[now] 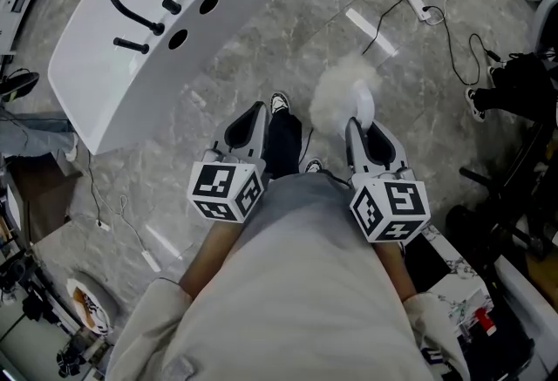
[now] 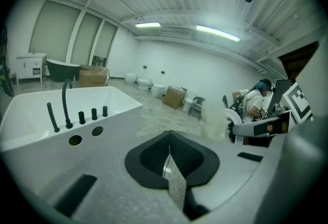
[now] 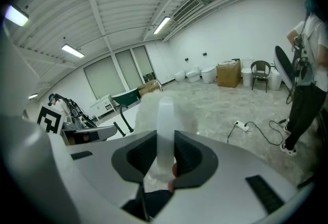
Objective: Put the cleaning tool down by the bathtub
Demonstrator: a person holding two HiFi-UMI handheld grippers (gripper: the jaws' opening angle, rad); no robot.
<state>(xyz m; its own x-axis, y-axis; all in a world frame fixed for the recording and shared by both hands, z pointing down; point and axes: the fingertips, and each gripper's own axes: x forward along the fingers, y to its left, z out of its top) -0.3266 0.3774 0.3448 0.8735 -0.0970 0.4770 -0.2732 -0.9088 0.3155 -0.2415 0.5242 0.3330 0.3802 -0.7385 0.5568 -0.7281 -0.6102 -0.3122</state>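
Observation:
The white bathtub [image 1: 131, 74] with black taps and a curved black faucet [image 1: 131, 15] lies at the upper left of the head view. My right gripper [image 1: 357, 122] is shut on the white handle [image 3: 165, 130] of the cleaning tool, whose fluffy white head [image 1: 336, 90] sticks out over the marble floor to the right of the tub. My left gripper [image 1: 253, 111] is shut with nothing in it, its pads meeting in a line [image 2: 169, 135]. In the left gripper view the tub [image 2: 61, 110] stands ahead at the left and the fluffy tool [image 2: 215, 118] at the right.
A power strip [image 1: 417, 4] with a black cable lies on the floor at the upper right. A person in dark trousers [image 3: 307, 79] stands at the right. Boxes [image 3: 228, 73], toilets and a chair line the far wall. My own shoes [image 1: 279, 102] show between the grippers.

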